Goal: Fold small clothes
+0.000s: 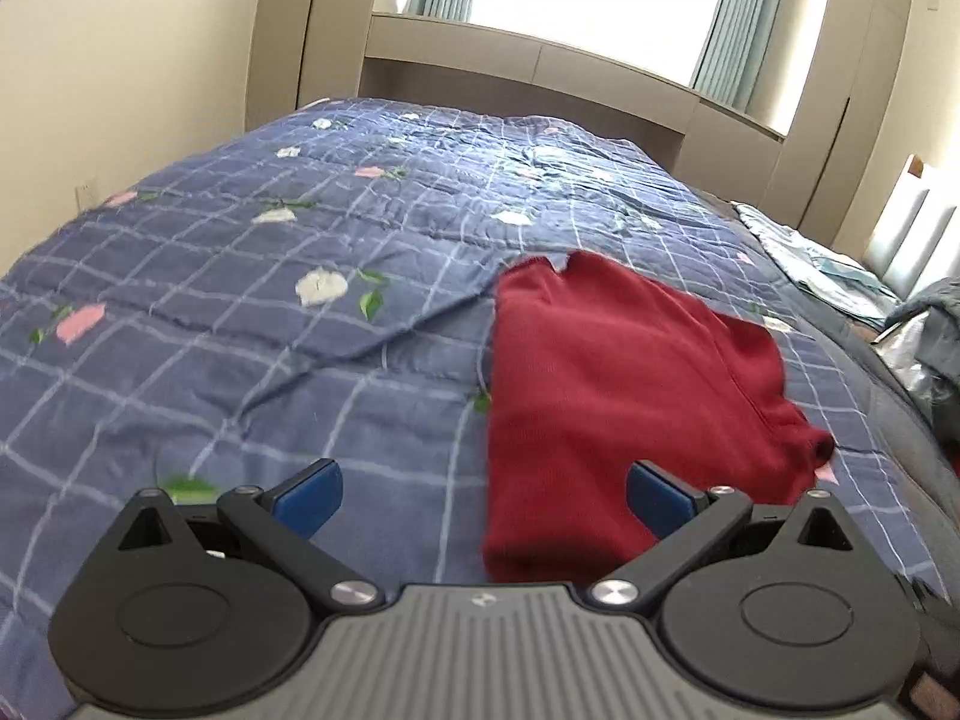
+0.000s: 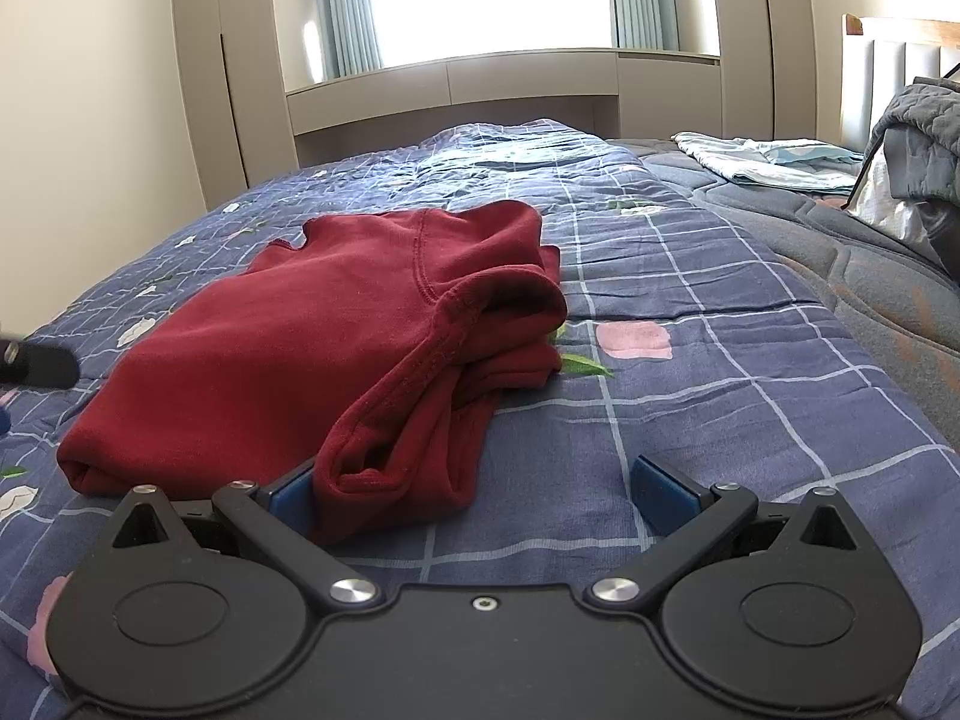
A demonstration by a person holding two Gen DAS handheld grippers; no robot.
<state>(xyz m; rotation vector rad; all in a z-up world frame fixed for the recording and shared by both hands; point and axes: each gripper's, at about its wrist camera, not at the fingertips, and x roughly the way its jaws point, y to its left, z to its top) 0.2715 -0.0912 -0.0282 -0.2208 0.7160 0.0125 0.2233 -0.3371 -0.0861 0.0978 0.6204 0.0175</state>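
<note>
**A:** Red knit on blue checks — the folded red garment [image 2: 312,324] lies on the quilt [image 1: 240,300], sleeve cuff bunched at its near edge.

**B:** Right gripper [image 2: 480,495], what's the spread?

**A:** Wide apart, nothing pinched. Its left blue pad [image 2: 291,498] sits right against the cuff, partly hidden behind the cloth; the other pad is over bare quilt.

**B:** And the left gripper [image 1: 483,495]?

**A:** Also spread wide, empty. The garment's near left corner lies between its fingers; its right pad [image 1: 657,501] is over the cloth, whether touching I can't tell. Left pad is over the quilt.

**B:** Background?

**A:** Grey bedding [image 2: 918,138] heaped far right.
</note>
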